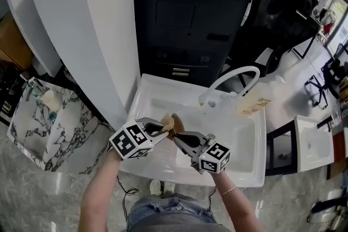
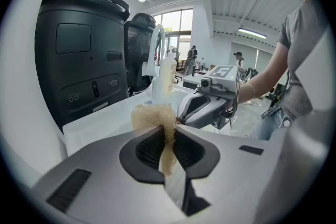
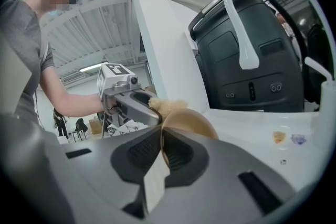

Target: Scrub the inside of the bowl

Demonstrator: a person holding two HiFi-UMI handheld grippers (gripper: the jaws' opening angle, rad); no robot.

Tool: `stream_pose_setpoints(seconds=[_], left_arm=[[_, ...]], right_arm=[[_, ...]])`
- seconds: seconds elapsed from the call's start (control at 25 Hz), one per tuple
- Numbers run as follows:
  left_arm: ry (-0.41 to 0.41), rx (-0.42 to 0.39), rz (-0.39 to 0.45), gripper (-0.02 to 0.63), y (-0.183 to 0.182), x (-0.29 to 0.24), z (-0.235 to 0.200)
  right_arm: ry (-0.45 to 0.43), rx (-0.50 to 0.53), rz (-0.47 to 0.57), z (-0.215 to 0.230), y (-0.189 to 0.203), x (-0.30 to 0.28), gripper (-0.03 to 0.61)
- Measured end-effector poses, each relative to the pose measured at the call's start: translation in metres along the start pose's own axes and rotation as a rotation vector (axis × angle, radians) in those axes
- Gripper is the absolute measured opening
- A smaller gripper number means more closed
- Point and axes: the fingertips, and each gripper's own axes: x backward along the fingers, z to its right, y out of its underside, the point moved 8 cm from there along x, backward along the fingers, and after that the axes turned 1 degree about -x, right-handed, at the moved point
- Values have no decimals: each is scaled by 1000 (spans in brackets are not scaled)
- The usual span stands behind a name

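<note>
Over the white sink my two grippers meet tip to tip. The left gripper is shut on a tan fibrous scrub pad, which bulges out past the jaw tips. The right gripper is shut on the rim of a tan-brown bowl, held on edge. In the right gripper view the pad presses against the bowl's upper rim, with the left gripper just behind it. The left gripper view shows the right gripper directly beyond the pad. In the head view the pad hides most of the bowl.
A white curved faucet and a soap bottle stand at the sink's back right. A tall black machine rises behind the sink, and a white column is to its left. A marble-patterned counter lies far left.
</note>
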Motion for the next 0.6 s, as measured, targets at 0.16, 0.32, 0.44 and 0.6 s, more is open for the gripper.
stream_pose_setpoints(seconds=[0.16,0.32,0.44,0.6], left_arm=[[-1,8,9,44,2,0,4],[14,18,17,44,4,-1,10],[28,29,26,44,5,-3,13],[43,34,31,44,5,-4,17]], right_arm=[[3,-15,3,2,0,-4,21],[12,-33,12,4,1,-6,21],[15,-52,23,7,0,-7,21],[18,-70,42,9,-1,-7,21]])
